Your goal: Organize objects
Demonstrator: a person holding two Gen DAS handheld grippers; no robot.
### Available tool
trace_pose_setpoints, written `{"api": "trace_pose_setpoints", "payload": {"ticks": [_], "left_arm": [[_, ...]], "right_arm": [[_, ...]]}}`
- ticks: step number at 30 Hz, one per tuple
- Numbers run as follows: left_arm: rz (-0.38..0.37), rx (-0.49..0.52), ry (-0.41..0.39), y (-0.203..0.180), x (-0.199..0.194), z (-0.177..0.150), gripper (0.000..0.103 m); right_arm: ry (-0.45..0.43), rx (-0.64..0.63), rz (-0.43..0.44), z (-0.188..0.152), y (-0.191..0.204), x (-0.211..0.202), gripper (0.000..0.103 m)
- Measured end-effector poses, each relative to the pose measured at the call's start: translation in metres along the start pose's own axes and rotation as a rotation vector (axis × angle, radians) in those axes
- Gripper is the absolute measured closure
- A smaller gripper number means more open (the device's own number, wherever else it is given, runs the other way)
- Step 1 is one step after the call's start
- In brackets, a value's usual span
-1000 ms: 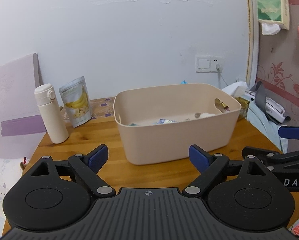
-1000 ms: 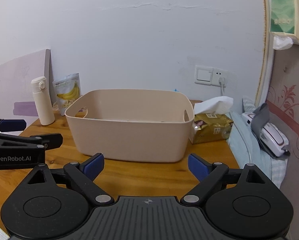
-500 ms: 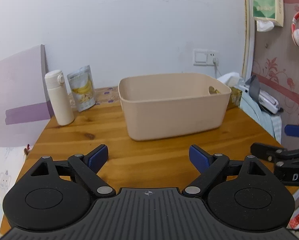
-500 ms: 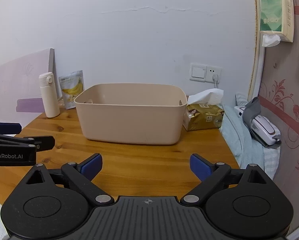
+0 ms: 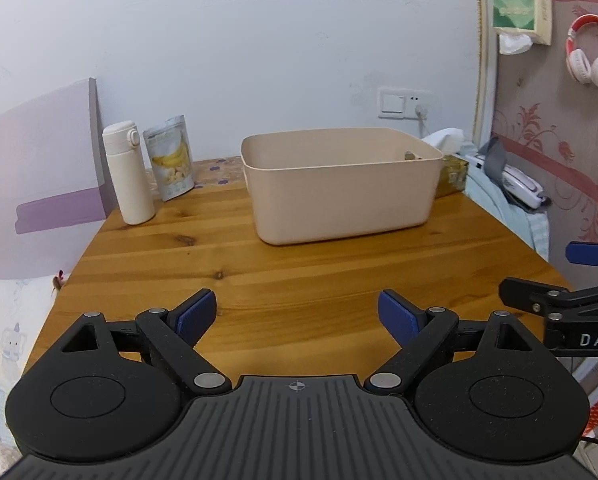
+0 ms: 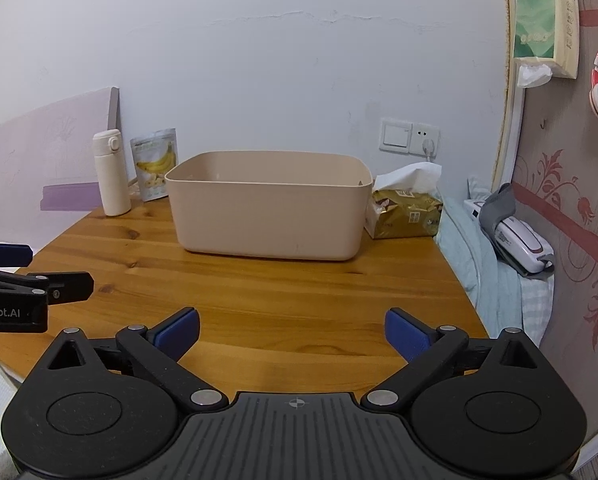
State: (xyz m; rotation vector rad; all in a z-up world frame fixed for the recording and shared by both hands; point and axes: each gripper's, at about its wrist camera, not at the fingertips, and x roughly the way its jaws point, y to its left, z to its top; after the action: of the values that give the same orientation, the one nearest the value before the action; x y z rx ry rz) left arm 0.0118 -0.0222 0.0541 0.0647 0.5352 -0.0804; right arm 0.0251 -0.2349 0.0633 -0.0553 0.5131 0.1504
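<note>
Left wrist view is showing my left gripper (image 5: pixel 297 312) and right gripper (image 6: pixel 292 330) hovering released and empty over the table (image 5: pixel 299 276), because the bin (image 5: pixel 341 188) is sitting well ahead.

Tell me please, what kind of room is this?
Probably a bedroom or other room in a home: a wooden table holds a storage bin and tissues, headphones hang on the wall, and bedding lies beside the table.
</note>
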Motion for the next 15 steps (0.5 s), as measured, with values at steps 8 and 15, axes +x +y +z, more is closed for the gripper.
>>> {"api": "trace_pose_setpoints", "payload": {"ticks": [8,15], "left_arm": [[-0.029,0.022,0.004,-0.009,-0.012,-0.008,0.013],[-0.02,0.017,0.002,-0.008,-0.019,-0.012,0.013]], "right_arm": [[0.0,0.007,-0.016,-0.011,-0.003,-0.017,0.002],[-0.003,-0.005,-0.019,-0.014,-0.003,-0.026,0.002]]}}
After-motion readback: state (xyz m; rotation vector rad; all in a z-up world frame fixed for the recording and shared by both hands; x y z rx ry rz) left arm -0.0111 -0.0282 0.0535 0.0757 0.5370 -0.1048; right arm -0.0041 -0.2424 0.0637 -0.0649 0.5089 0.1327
